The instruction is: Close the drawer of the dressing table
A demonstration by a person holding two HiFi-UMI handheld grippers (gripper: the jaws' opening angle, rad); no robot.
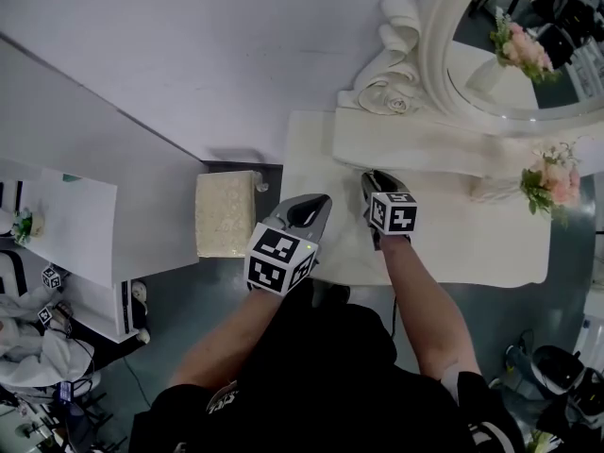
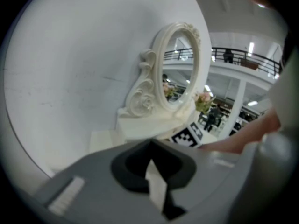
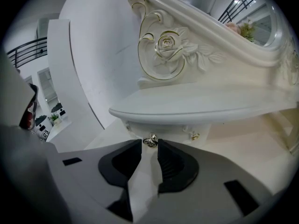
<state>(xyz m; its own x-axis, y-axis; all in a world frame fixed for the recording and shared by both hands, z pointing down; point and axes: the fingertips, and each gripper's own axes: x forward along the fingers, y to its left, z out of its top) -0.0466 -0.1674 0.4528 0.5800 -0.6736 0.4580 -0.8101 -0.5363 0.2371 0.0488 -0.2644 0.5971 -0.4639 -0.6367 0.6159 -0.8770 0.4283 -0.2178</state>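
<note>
Head view: the white dressing table (image 1: pixel 472 243) stands at the far right, its oval mirror (image 1: pixel 436 55) above a low ledge. The drawer runs left to right beneath that ledge, its front facing near, but the overhang hides it here. The right gripper (image 1: pixel 373 179) reaches to the ledge's edge; the left gripper (image 1: pixel 319 204) hangs beside it, off the table's left corner.

Left gripper view: the left gripper (image 2: pixel 149 146) is clenched on nothing and aimed at the mirror (image 2: pixel 180 69).

Right gripper view: only here does the drawer (image 3: pixel 161 129) show, tucked under the ledge. The right gripper (image 3: pixel 149 146) has its tips on either side of the drawer's knob (image 3: pixel 150 140), apparently pinching it.
</note>
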